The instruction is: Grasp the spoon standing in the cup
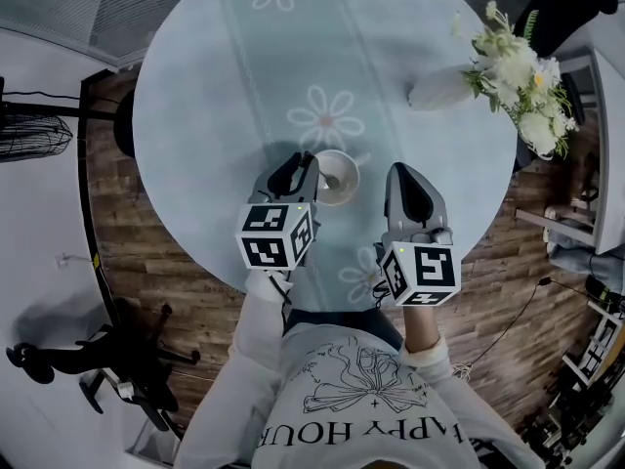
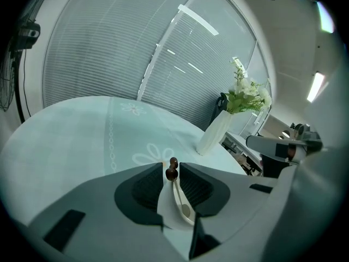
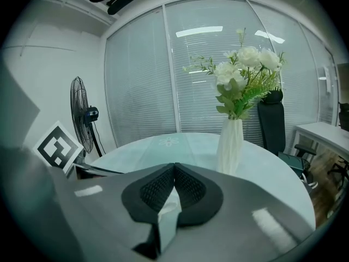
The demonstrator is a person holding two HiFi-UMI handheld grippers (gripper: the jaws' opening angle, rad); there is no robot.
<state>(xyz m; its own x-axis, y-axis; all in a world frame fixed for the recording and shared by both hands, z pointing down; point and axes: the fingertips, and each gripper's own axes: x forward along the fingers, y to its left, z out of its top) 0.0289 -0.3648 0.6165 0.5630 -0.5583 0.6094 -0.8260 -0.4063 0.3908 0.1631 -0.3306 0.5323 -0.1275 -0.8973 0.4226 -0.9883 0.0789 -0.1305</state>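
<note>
Dark brown wood beads top the spoon (image 2: 176, 191), which stands in a white cup (image 2: 166, 210) on the tabletop (image 1: 225, 86). Its pale bowl rests low inside the cup, and the handle leans up and slightly away from me. In the left gripper view the beaded end rises right into the gap between the tips of the left hand-held gripper (image 2: 172, 164). The jaws stand apart on either side of it, and I see no pad pressing on the handle. The cup's wall fills the lower part of that gap. From the head view the cup (image 1: 349, 186) sits just ahead and to the right of that hand-held gripper (image 1: 305, 164), very close to its tips.

The right hand-held gripper (image 3: 174, 166) hovers over the near edge of the tabletop, to the right of the cup and apart from it. Its jaw tips are together with nothing between them.

Farther off, a white vase (image 3: 230, 145) of pale flowers (image 3: 242, 72) stands on the daisy-patterned cloth.
</note>
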